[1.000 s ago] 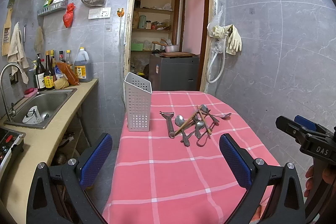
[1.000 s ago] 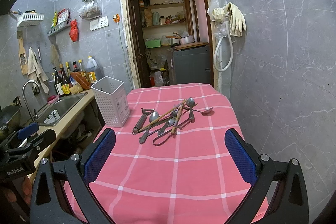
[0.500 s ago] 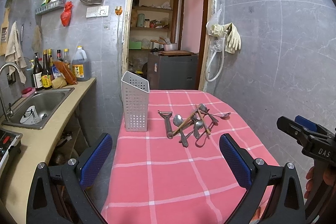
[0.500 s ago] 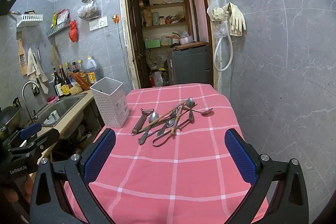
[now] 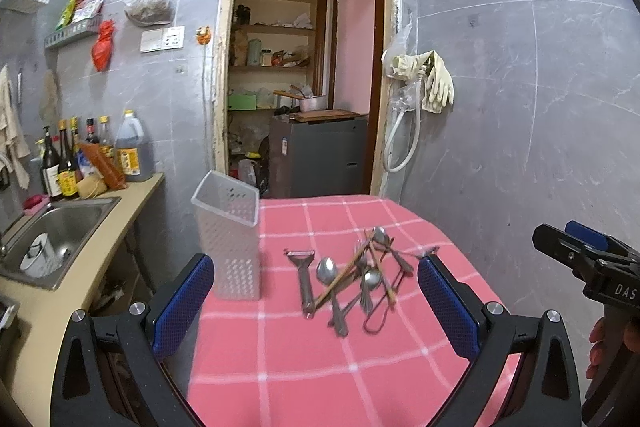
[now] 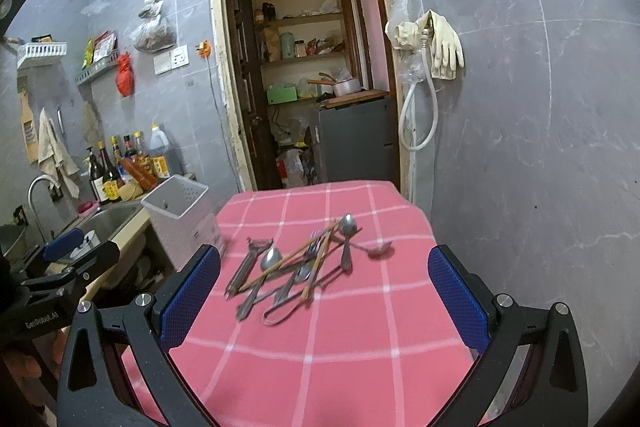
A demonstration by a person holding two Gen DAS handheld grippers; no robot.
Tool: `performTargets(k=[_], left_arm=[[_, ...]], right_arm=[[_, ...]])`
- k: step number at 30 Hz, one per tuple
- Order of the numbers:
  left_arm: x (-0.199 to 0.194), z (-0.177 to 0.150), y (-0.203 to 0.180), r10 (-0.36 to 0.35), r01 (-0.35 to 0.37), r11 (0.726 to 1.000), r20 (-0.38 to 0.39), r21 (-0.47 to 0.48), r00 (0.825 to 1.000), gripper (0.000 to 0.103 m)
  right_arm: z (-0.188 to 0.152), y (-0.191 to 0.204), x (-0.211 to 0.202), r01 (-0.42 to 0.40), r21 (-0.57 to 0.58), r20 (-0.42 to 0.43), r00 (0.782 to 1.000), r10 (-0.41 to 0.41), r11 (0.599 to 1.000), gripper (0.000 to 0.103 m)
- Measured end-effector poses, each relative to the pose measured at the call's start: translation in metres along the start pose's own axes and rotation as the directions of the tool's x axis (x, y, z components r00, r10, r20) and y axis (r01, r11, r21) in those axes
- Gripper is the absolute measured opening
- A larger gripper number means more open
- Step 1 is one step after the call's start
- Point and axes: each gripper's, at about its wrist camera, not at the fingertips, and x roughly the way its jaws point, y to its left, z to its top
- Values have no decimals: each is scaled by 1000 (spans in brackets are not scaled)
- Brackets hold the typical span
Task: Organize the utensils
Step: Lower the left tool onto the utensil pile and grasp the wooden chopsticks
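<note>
L wrist view: my left gripper [image 5: 312,303] has its fingers spread wide, nothing between them. The utensil pile [image 5: 352,279] lies ahead on the pink-check bench [image 5: 280,367], slightly right of centre; the white perforated holder [image 5: 228,239] stands upright to its left, near the left finger. The peeler [image 5: 303,279] has its long axis running roughly away from me.

R wrist view: right gripper [image 6: 324,291] also spread, empty. Pile [image 6: 296,267] is dead ahead, handles angling toward the near left. I'd say the R is better lined up w/ the pile, the L w/ the holder [image 6: 180,223].
</note>
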Motion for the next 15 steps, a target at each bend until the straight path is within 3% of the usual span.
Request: performTargets(k=[8,15], left_arm=[[72,25,-21,3,-3,1000,-3,2,1000,103],[141,31,-37,-13,14,1000,-53,6,999,103]], right_arm=[[38,-31,75,-11,-7,-14,1000,11,1000,102],[54,-58,150,-18,-11,-61,998,18,1000,102]])
